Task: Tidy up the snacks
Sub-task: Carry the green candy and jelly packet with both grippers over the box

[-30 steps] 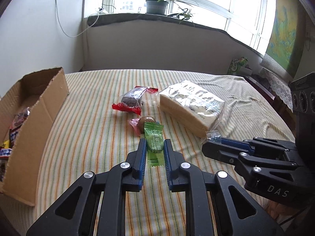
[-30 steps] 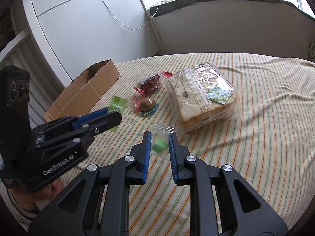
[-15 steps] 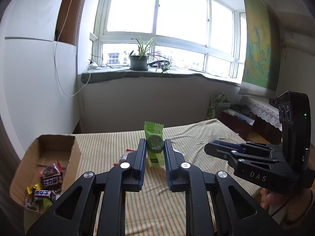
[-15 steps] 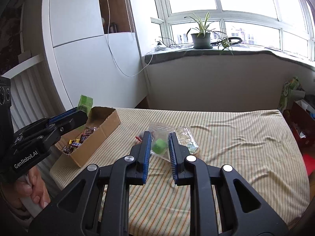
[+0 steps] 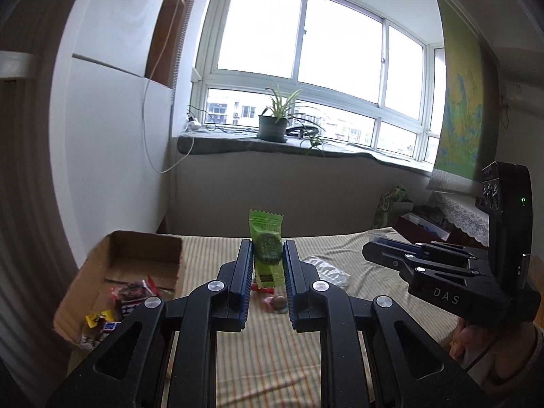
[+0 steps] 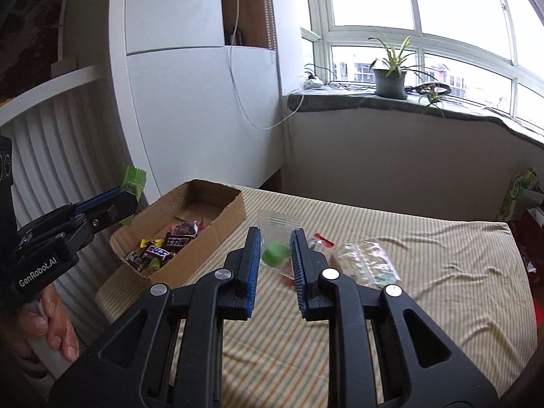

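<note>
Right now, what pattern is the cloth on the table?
Thin orange-and-green stripes on cream cloth, clearest in the right wrist view.

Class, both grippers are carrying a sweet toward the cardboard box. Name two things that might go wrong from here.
1. The right gripper pinches a green sweet in a loose clear wrapper; it may slip out.
2. The left gripper holds its green candy off to the side of the box; released early, it may land outside the box.

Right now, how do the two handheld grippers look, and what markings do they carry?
Both are matte black plastic with silver screws and blue ribbed pads. The left gripper is marked "GenRobot.AI"; the right gripper is marked "DAS", with a green light. A grey sleeve cuff shows at the right hand.
</note>
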The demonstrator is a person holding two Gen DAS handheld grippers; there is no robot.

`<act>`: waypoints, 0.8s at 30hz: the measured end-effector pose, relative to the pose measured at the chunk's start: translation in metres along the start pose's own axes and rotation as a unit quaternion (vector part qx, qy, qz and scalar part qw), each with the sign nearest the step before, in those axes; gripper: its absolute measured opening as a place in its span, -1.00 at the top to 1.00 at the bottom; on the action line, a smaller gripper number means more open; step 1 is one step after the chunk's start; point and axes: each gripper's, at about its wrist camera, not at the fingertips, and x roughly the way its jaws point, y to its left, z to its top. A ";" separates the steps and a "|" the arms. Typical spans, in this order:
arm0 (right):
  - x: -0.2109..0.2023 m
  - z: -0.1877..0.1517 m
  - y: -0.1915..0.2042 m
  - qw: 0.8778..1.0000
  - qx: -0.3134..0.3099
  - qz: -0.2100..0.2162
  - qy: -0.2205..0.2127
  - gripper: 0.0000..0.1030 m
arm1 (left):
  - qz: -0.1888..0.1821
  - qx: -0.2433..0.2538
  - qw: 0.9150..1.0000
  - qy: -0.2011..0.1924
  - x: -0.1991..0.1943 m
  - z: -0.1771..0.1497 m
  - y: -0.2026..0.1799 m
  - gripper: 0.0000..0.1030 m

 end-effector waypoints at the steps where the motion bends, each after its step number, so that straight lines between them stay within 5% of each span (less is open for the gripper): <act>1: 0.008 0.002 0.009 1.000 -0.006 0.008 0.003 0.63 | 0.010 -0.005 1.000 0.000 -0.001 -0.001 0.009 0.69; 12: 0.078 0.022 0.102 0.992 -0.064 0.102 0.020 0.63 | 0.115 -0.048 0.992 0.005 -0.021 -0.017 0.093 0.69; 24: 0.121 0.034 0.126 0.987 -0.087 0.130 0.034 0.63 | 0.131 -0.059 0.990 0.015 -0.011 -0.022 0.118 0.69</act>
